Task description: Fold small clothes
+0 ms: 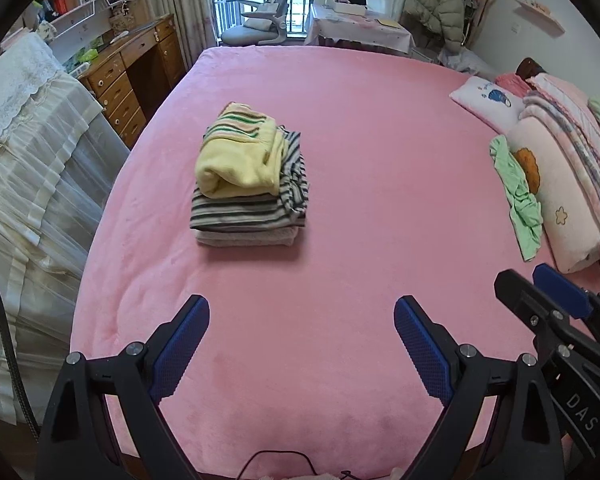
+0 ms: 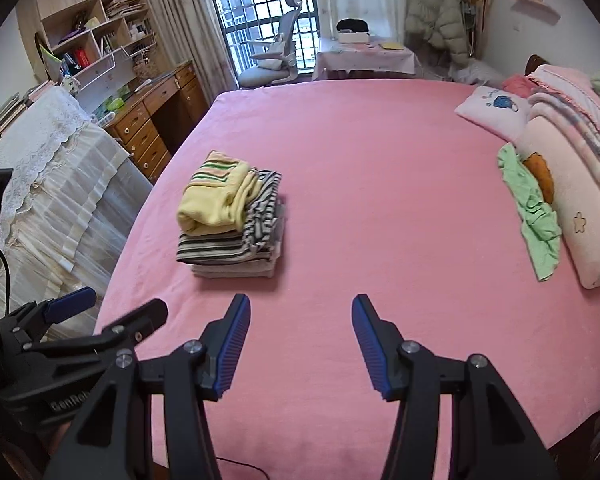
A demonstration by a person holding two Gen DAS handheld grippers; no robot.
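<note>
A stack of folded small clothes (image 1: 248, 184) sits on the pink bed (image 1: 340, 280), left of centre: a yellow striped garment (image 1: 240, 152) on top, a black-and-white striped one (image 1: 256, 208) under it, a grey one at the bottom. The stack also shows in the right wrist view (image 2: 230, 220). A loose green garment (image 1: 518, 196) lies crumpled at the right by the bedding, also in the right wrist view (image 2: 538, 216). My left gripper (image 1: 302, 320) is open and empty above the bed's near part. My right gripper (image 2: 300, 320) is open and empty, beside the left one.
Folded pink blankets and pillows (image 1: 560, 152) are piled along the bed's right side. A lace-covered unit (image 1: 28, 152) stands left of the bed, with a wooden desk (image 1: 136, 72) behind it. An office chair (image 1: 268, 20) and a small covered table (image 1: 360, 28) stand beyond the far edge.
</note>
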